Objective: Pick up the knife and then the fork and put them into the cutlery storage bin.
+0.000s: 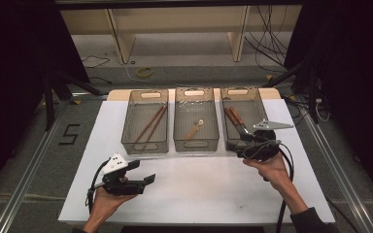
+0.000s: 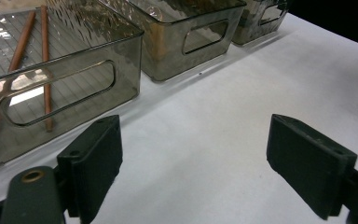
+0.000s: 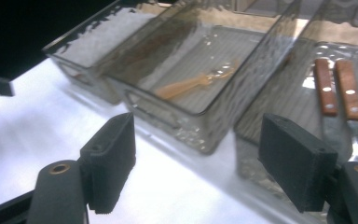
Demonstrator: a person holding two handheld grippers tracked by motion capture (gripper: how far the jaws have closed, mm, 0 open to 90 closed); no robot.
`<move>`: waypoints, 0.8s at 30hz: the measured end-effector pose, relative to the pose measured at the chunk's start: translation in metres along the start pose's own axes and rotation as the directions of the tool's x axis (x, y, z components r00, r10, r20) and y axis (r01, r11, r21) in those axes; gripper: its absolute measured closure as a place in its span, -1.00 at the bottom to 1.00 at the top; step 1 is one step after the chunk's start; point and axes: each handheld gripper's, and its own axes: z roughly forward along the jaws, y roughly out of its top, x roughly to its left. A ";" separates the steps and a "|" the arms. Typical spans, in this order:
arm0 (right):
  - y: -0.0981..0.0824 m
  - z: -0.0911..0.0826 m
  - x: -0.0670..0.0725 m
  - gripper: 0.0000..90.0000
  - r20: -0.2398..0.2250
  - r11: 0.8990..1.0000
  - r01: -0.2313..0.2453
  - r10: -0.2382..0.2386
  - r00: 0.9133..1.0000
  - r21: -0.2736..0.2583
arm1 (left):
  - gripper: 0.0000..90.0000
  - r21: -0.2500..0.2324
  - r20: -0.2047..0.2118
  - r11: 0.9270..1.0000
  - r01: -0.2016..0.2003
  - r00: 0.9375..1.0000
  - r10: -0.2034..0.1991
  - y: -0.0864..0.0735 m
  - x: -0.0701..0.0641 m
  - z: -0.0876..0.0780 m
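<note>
Right gripper (image 1: 243,145): jaws wide, holding nothing, at right bin's (image 1: 230,143) near edge.
Left gripper (image 1: 143,172): jaws wide, holding nothing, over bare table (image 1: 199,184) well before that bin.

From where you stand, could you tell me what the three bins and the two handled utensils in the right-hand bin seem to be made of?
The three bins look like smoke-tinted clear plastic: you see the contents through the rippled, glossy walls, and the handle slots are moulded in. The two utensils in the right bin appear to have reddish-brown wooden handles with pale rivets, and shiny ends, probably metal, that reflect light. Their exact type is hard to tell.
</note>
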 end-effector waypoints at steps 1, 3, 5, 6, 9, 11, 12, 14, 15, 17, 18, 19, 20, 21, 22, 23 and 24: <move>-0.003 -0.001 0.002 -0.39 -0.004 1.000 0.001 -0.001 1.000 -0.005 | -0.61 0.001 -0.001 1.000 -0.001 1.000 0.001 0.000 0.000 0.000; -0.010 -0.002 0.007 -0.39 -0.017 1.000 0.005 -0.005 1.000 -0.004 | -0.60 -0.002 0.001 1.000 -0.001 1.000 0.001 0.000 0.000 -0.001; -0.017 -0.003 0.012 -0.40 -0.024 1.000 0.009 -0.009 1.000 -0.012 | -0.60 -0.005 0.004 1.000 -0.001 1.000 0.001 0.000 0.000 -0.001; -0.021 -0.004 0.014 -0.40 -0.030 1.000 0.012 -0.013 0.999 -0.012 | -0.61 -0.006 0.006 1.000 -0.002 1.000 0.002 0.000 0.000 -0.001; -0.032 -0.007 0.019 -0.42 -0.042 1.000 0.018 -0.019 0.999 -0.017 | -0.60 -0.006 0.008 1.000 -0.002 1.000 0.002 0.000 0.000 -0.001; -0.040 -0.009 0.021 -0.43 -0.044 0.999 0.024 -0.025 0.999 -0.023 | -0.61 -0.007 0.012 1.000 0.000 1.000 0.000 0.000 0.000 -0.002; -0.043 -0.010 0.021 -0.43 -0.045 0.999 0.023 -0.025 0.999 -0.026 | -0.61 -0.009 0.014 1.000 0.000 1.000 0.001 0.000 0.000 -0.002; -0.051 -0.013 0.022 -0.43 -0.045 0.999 0.011 -0.013 0.999 -0.038 | -0.61 -0.012 0.016 1.000 -0.001 1.000 0.001 0.000 0.000 -0.002; -0.055 -0.014 0.022 -0.44 -0.048 0.999 0.008 -0.010 0.999 -0.038 | -0.61 -0.013 0.019 1.000 0.000 1.000 0.000 0.000 0.000 -0.002; -0.062 -0.017 0.023 -0.48 -0.046 0.999 0.009 -0.011 0.999 -0.044 | -0.61 -0.015 0.024 1.000 0.001 1.000 -0.001 0.000 0.000 -0.002; -0.066 -0.018 0.022 -0.48 -0.046 0.999 0.006 -0.008 0.999 -0.050 | -0.61 -0.015 0.027 1.000 0.005 1.000 -0.004 0.000 0.000 -0.002; -0.069 -0.019 0.023 -0.50 -0.050 0.999 -0.001 -0.001 0.999 -0.049 | -0.61 -0.016 0.030 1.000 0.008 1.000 -0.007 -0.001 0.000 -0.002; -0.072 -0.020 0.023 -0.52 -0.048 0.999 0.006 -0.009 0.999 -0.051 | -0.61 -0.016 0.034 1.000 0.010 0.999 -0.009 -0.001 0.000 -0.002; -0.075 -0.021 0.024 -0.53 -0.040 0.999 0.018 -0.020 0.999 -0.051 | -0.61 -0.018 0.038 1.000 0.012 0.999 -0.011 -0.001 -0.001 -0.001; -0.077 -0.022 0.024 -0.54 -0.037 0.998 0.024 -0.026 0.999 -0.057 | -0.61 -0.019 0.040 1.000 0.010 0.999 -0.009 -0.001 -0.001 -0.002; -0.078 -0.023 0.025 -0.54 -0.042 0.998 0.018 -0.021 0.999 -0.063 | -0.61 -0.019 0.042 1.000 0.008 0.999 -0.007 -0.002 -0.001 -0.002; -0.080 -0.024 0.025 -0.55 -0.046 0.997 0.018 -0.021 0.999 -0.069 | -0.61 -0.021 0.045 1.000 0.010 0.999 -0.009 -0.002 -0.002 -0.002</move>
